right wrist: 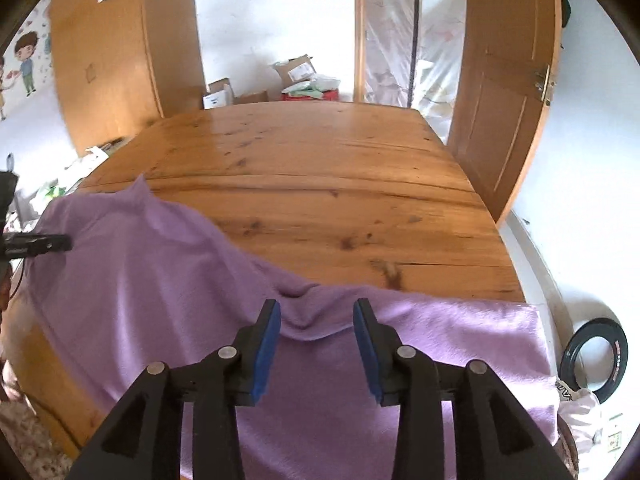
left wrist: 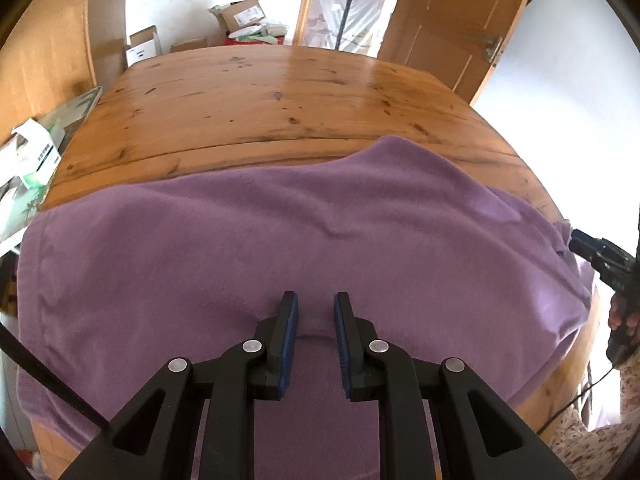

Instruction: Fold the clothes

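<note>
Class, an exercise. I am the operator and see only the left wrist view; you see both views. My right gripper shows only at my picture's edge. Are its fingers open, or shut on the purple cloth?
Observer: Open. The right gripper has a wide gap between its fingers, above the purple cloth, gripping nothing.
Operator: Where does the cloth end on that side?
Observer: Its straight hem lies at about the right edge of the table.
Operator: Anything on the floor there?
Observer: A black ring lies beside the table.
</note>
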Motion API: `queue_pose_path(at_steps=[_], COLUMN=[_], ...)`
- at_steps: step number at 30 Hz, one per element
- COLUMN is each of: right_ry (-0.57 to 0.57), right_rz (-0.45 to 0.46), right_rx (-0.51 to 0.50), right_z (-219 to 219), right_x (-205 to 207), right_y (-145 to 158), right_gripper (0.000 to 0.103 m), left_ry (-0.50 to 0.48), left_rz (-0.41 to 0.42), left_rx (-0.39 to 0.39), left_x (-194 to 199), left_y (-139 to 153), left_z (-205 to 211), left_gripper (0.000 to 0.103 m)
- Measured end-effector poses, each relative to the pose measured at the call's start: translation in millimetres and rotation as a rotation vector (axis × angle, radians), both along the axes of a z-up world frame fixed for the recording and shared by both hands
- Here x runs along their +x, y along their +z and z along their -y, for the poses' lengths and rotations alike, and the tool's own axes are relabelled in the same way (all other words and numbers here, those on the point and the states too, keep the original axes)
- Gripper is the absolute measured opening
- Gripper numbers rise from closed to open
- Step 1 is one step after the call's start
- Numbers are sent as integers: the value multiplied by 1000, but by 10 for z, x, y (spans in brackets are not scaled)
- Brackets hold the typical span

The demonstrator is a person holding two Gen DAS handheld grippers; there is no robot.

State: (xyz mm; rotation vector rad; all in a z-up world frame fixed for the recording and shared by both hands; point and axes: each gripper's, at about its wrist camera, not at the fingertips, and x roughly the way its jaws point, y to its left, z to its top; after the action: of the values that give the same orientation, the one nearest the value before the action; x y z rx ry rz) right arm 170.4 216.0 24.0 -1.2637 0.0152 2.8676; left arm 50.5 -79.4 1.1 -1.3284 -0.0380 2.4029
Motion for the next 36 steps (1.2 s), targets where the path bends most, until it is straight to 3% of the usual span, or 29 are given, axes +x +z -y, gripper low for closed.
queue_pose_path(at_steps=[5, 16, 19, 24, 30, 35, 36], right_ry=[-15, -196, -198, -283, -446, -439, -434], right_rz=[51, 77, 33, -32, 15, 35, 36], right_rx=[28, 22, -43, 4, -89, -20, -5], right_z=[-57, -352, -437, -690, -1231, -1244, -1228], right_x=[-129, -522, -353, 102, 276, 262, 257], right_y=[-129, -189, -93, 7, -168, -231, -230], right_gripper=[39, 38, 38, 39, 49, 49, 44], left_ry=[15, 35, 40, 39, 40, 56, 59], left_rz=[-7, -5, -3, -6, -13, -25, -25], left_rx=[9, 26, 28, 30, 5, -26, -28], left_x=[88, 164, 177, 192, 169, 160, 153], left_y=[2, 5, 2, -2, 11, 17, 13], left_z=[60, 118, 132, 144, 103, 26, 18], left_gripper=[19, 19, 19, 19, 19, 19, 19])
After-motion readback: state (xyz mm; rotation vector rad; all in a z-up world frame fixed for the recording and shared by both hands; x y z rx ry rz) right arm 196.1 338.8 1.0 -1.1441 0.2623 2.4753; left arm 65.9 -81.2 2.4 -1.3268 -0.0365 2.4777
